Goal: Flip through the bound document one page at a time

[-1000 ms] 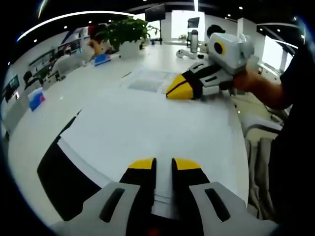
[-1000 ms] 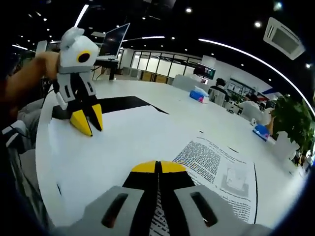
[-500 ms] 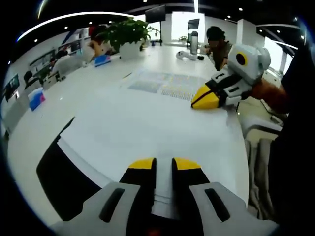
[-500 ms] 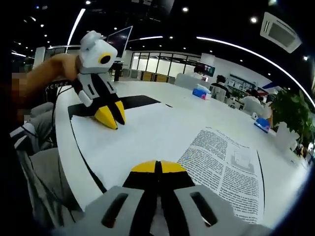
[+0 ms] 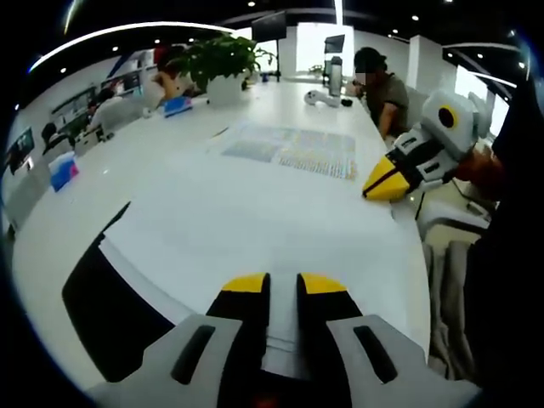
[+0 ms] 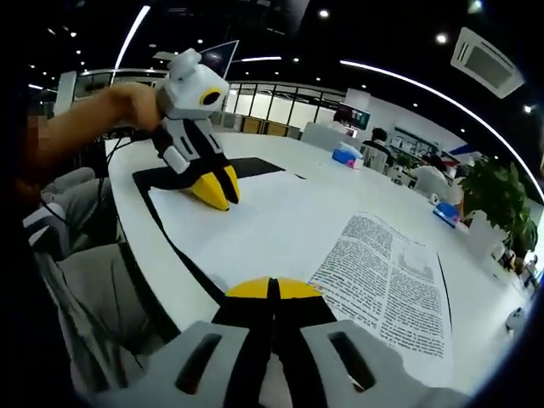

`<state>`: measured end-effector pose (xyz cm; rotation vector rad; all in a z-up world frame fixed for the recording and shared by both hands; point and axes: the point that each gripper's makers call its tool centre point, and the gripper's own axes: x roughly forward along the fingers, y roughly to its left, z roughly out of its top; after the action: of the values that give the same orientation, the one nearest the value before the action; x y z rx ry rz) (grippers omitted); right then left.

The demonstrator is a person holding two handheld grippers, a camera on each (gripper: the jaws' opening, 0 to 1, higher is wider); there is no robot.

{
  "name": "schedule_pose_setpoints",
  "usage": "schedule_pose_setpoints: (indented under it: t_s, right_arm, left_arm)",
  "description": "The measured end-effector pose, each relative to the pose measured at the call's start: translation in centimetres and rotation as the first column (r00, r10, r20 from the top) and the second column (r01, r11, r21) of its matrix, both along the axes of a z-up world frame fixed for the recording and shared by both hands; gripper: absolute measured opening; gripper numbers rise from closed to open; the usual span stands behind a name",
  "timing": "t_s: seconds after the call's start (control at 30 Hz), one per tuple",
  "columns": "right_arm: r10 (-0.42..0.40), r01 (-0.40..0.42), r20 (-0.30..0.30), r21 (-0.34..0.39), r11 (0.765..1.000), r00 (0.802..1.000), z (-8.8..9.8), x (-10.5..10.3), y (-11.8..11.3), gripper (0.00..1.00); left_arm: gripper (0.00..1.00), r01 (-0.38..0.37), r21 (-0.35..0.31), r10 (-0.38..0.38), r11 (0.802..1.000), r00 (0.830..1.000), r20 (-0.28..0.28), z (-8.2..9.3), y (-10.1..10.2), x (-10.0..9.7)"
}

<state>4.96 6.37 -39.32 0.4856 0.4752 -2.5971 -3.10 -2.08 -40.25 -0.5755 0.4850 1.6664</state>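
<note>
Document open on the table, both grippers at its near edge.
Left gripper view: left gripper (image 5: 283, 280) slightly parted over the blank page (image 5: 255, 212). Right gripper view: right gripper (image 6: 273, 288) clenched on the sheet (image 6: 387, 280) edge; document (image 6: 289, 229) lies flat on the table (image 6: 280, 157).

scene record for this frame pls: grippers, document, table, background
left gripper: tips on the blank sheet, narrow gap between jaws
right gripper: jaws together, at the near table edge past the printed page
document: black cover showing under the blank sheet
table: white
background: potted plant, seated person
</note>
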Motion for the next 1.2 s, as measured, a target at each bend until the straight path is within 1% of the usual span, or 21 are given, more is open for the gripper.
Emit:
schedule_pose_setpoints:
  t_s: [0.2, 0.33, 0.43, 0.5, 0.57, 0.63, 0.67, 0.73, 0.77, 0.87, 0.9, 1.03, 1.2]
  right_arm:
    - [-0.002, 0.002, 0.016, 0.012, 1.000, 1.000, 0.0, 0.6, 0.0, 0.02]
    - [-0.017, 0.014, 0.071, 0.034, 0.999, 0.997, -0.1, 0.8, 0.0, 0.02]
    - [-0.020, 0.012, 0.098, 0.077, 0.997, 0.995, -0.1, 1.0, -0.1, 0.02]
    - [-0.020, 0.006, 0.116, 0.120, 0.993, 0.993, -0.2, 1.3, -0.1, 0.02]
    - [-0.022, -0.004, 0.151, 0.171, 0.985, 0.988, -0.2, 1.9, -0.1, 0.02]
    - [-0.016, -0.015, 0.139, 0.217, 0.976, 0.990, -0.2, 1.9, -0.3, 0.02]
    - [-0.012, -0.018, 0.134, 0.225, 0.974, 0.991, -0.2, 1.9, -0.3, 0.02]
    - [-0.011, -0.019, 0.132, 0.220, 0.975, 0.991, -0.2, 1.9, -0.2, 0.02]
    - [-0.007, -0.020, 0.134, 0.202, 0.979, 0.991, -0.2, 2.0, -0.1, 0.02]
    - [0.011, -0.027, 0.155, 0.097, 0.995, 0.988, -0.3, 2.0, -0.1, 0.02]
    - [0.015, -0.027, 0.158, 0.075, 0.997, 0.987, -0.3, 1.9, 0.0, 0.02]
    - [0.032, -0.040, 0.146, 0.052, 0.998, 0.989, -0.3, 2.0, -0.1, 0.02]
    - [0.032, -0.037, 0.127, 0.043, 0.998, 0.991, -0.2, 1.4, -0.3, 0.02]
  left_arm:
    - [0.16, 0.002, 0.004, -0.002, 1.000, 1.000, -0.003, 0.0, 0.0, 0.0]
    - [0.16, 0.009, -0.003, -0.009, 1.000, 1.000, -0.005, 0.0, 0.1, 0.1]
    - [0.16, 0.012, 0.002, -0.012, 1.000, 1.000, -0.003, 0.0, 0.2, 0.2]
    - [0.16, 0.013, 0.006, -0.013, 1.000, 1.000, -0.001, 0.0, 0.2, 0.4]
    - [0.16, 0.015, 0.009, -0.015, 1.000, 1.000, 0.000, 0.0, 0.3, 0.5]
    - [0.16, 0.016, 0.010, -0.016, 1.000, 1.000, 0.002, 0.0, 0.3, 0.6]
    - [0.16, 0.016, 0.011, -0.016, 1.000, 1.000, 0.002, 0.0, 0.3, 0.6]
    - [0.16, 0.014, 0.013, -0.014, 1.000, 1.000, 0.003, 0.0, 0.3, 0.6]
    - [0.16, 0.014, 0.013, -0.014, 1.000, 1.000, 0.003, 0.0, 0.3, 0.6]
    - [0.16, 0.012, 0.014, -0.012, 1.000, 1.000, 0.001, 0.0, 0.3, 0.7]
    - [0.16, 0.012, 0.015, -0.012, 1.000, 1.000, 0.000, 0.0, 0.3, 0.6]
    - [0.16, 0.008, 0.018, -0.008, 1.000, 1.000, 0.001, 0.0, 0.3, 0.6]
    - [0.16, -0.008, 0.015, 0.008, 1.000, 1.000, -0.003, 0.0, 0.2, 0.0]
